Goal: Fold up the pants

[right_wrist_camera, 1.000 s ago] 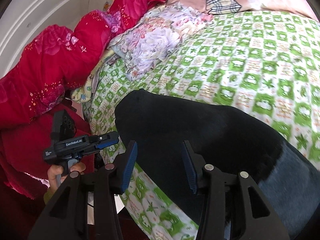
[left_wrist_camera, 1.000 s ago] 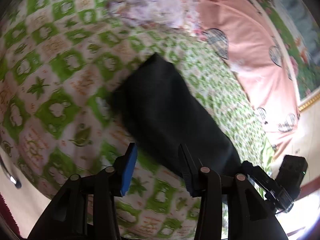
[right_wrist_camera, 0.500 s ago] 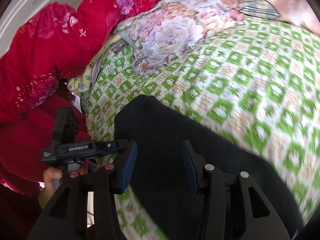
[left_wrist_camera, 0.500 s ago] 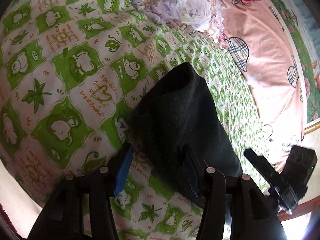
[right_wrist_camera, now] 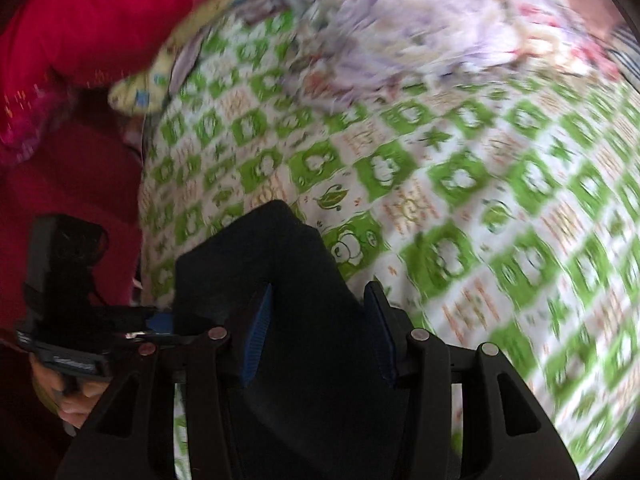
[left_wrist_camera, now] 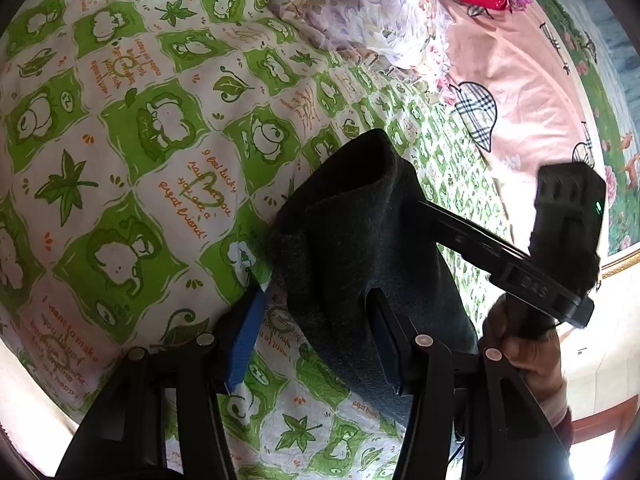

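A: Since the earlier frames the pants (left_wrist_camera: 360,248) are seen much nearer in both views, and the right gripper (left_wrist_camera: 424,210) is now brought in over them from the right side of the left wrist view.

B: Where are the pants found?

A: They are laid on the green and white sheet (left_wrist_camera: 132,128), as a dark folded bundle with one corner raised toward the pillow (left_wrist_camera: 360,20). In the right wrist view the pants (right_wrist_camera: 280,280) are seen at the near edge of the sheet (right_wrist_camera: 460,184), and this view is blurred.

B: How are the fingers of the left gripper (left_wrist_camera: 314,340) kept?

A: They are held wide apart. The blue left pad is set just beside the cloth edge, over the sheet, and the right finger is placed on top of the cloth. Nothing is clamped between them.

B: And the right gripper (right_wrist_camera: 318,332)?

A: Its fingers are also spread wide, with dark cloth lying between and under them. It cannot be told if the cloth is touched by the pads. The left gripper (right_wrist_camera: 160,320) is seen at the left, reaching to the bundle edge, with the hand (right_wrist_camera: 76,396) below it.

B: What else is shown?

A: A pink sheet (left_wrist_camera: 520,92) is spread beyond the pillow, and a red blanket (right_wrist_camera: 80,40) is piled at the left of the right wrist view.
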